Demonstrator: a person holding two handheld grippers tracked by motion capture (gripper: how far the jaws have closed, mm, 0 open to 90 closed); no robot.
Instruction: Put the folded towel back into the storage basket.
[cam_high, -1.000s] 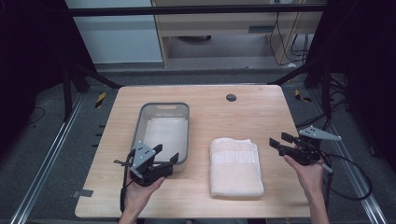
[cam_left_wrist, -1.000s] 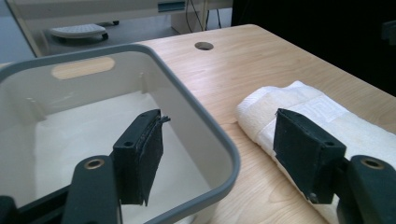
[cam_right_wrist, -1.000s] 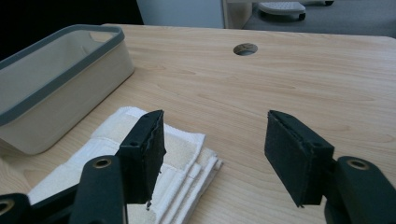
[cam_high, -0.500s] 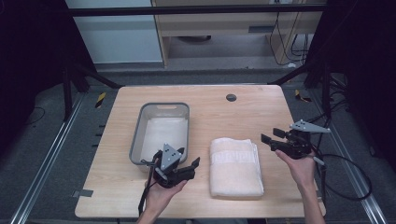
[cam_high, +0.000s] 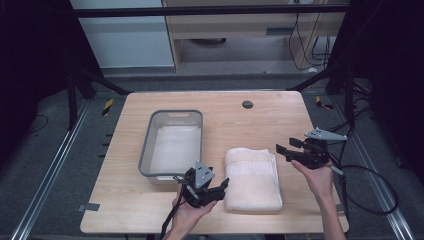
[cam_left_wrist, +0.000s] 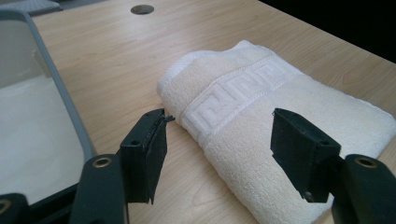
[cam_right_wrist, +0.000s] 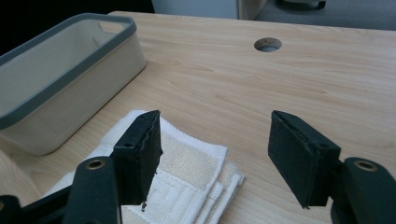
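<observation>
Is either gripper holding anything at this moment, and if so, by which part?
Nothing is held. The left gripper and right gripper both stand open beside the folded towel, pads clear of it.

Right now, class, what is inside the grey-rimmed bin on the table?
The grey-rimmed bin holds what looks like a flat white cloth or liner across its floor. Whether anything lies beneath that layer cannot be seen. The folded towel lies outside, beside it.
</observation>
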